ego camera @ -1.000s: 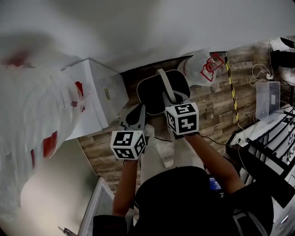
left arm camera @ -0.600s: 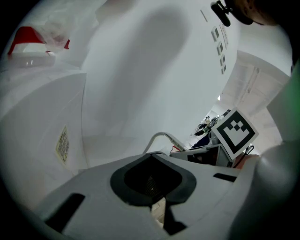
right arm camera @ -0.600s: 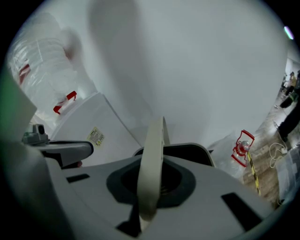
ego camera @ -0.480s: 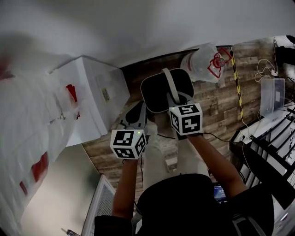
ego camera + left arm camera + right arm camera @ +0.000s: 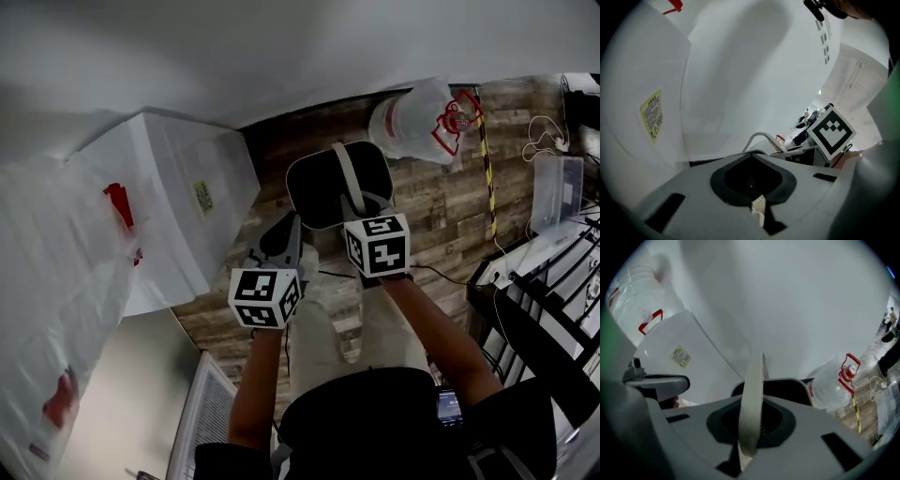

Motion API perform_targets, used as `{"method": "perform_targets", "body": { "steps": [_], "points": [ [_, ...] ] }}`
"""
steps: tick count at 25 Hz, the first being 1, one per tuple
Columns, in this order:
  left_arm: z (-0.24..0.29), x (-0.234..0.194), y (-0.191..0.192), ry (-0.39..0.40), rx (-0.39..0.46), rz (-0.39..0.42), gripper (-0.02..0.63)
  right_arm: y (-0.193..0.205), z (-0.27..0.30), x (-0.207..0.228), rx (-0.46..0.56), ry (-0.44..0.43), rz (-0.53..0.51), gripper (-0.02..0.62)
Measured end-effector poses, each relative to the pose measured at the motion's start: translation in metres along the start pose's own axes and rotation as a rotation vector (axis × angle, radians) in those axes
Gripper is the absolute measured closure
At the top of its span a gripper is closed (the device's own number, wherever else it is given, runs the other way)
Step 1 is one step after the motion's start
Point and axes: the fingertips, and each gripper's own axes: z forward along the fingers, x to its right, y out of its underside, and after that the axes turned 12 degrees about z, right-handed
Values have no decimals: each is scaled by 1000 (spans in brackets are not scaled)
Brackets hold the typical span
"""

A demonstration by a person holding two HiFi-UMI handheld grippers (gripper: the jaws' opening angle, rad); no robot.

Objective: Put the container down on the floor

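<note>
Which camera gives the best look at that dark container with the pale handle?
The head view: it shows nearly the whole container, handle across the top, above the wooden floor. The right gripper view shows only the handle pinched in the right tool and some rim; the left gripper view, just the handle's curve.

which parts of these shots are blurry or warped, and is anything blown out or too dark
Head view: fisheye bend, the plastic bag at left smeared, the person's torso nearly black, the container crisp. Left gripper view: black corners, washed-out wall, the left hand-held gripper soft. Right gripper view: dark corners too, the container's handle soft between the jaws.
</note>
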Motion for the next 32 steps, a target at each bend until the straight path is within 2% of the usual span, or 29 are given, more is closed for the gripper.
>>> {"method": "perform_targets", "body": {
  "steps": [8,19,32],
  "points": [
    [23,-5,29,21,-44,-13,589,15,29,9,-25,11,-8,563],
    [57,-17,62,31,-64,-28,589,35,73,26,-46,15,-5,563],
    [89,-39,96,14,-106,-54,589,45,114,45,-70,31,10,563]
  ]
}}
